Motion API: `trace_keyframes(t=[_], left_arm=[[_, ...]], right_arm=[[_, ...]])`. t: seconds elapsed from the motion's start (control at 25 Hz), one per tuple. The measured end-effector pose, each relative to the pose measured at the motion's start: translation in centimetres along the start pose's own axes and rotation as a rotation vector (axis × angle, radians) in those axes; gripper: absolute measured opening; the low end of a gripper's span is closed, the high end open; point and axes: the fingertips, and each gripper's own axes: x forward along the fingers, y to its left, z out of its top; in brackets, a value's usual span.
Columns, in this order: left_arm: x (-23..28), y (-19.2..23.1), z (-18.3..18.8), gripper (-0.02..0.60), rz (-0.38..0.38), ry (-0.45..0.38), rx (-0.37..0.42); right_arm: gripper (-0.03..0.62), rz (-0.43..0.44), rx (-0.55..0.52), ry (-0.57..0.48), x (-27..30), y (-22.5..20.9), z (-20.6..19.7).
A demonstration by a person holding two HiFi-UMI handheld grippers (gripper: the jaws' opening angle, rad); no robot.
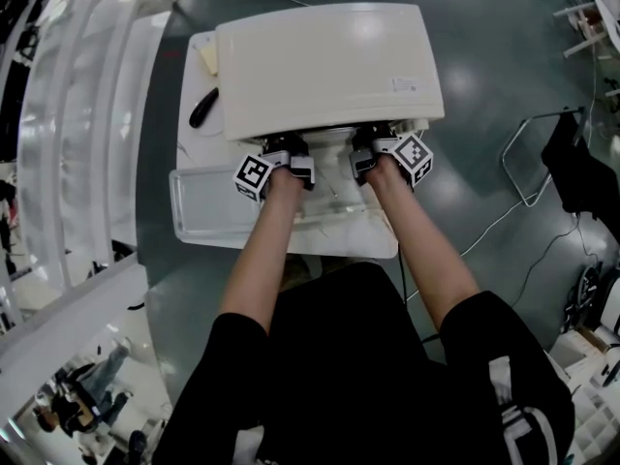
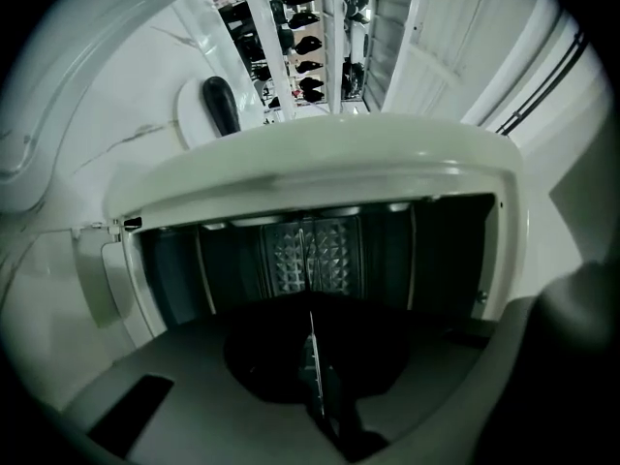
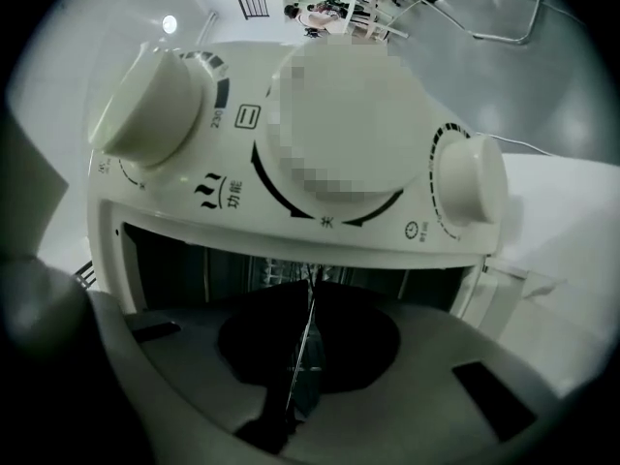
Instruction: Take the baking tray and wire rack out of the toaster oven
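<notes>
Baking tray point(image 1: 199, 206) lies flat on table point(image 1: 191, 76), left-centre of frame, by L forearm. Toaster oven point(image 1: 329, 66) upper centre, door open. L tool point(image 2: 310, 337) & R tool point(image 3: 308, 318) at its mouth, jaws closed together; anything pinched unclear.

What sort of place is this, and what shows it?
Probably a lab or workshop, not a kitchen: the toaster oven sits on a white table, on grey floor with loose cables.

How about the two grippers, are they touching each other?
Apart. The head view shows the left gripper and right gripper side by side at the toaster oven, a clear gap between them.
</notes>
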Motion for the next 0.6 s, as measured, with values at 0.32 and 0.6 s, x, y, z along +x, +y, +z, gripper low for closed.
trace_keyframes(t=[0.32,0.6], left_arm=[[-1.7,-0.2,-1.0,0.028,-0.047,0.031,-0.083],[-5.9,0.0,-1.7,0.026,-0.038,0.064,-0.077]], right_arm=[[0.038,0.006,0.025,0.008,-1.8,-0.3,-0.2],[0.037,0.013,0.045,-0.003,-6.0,-0.4,-2.1]])
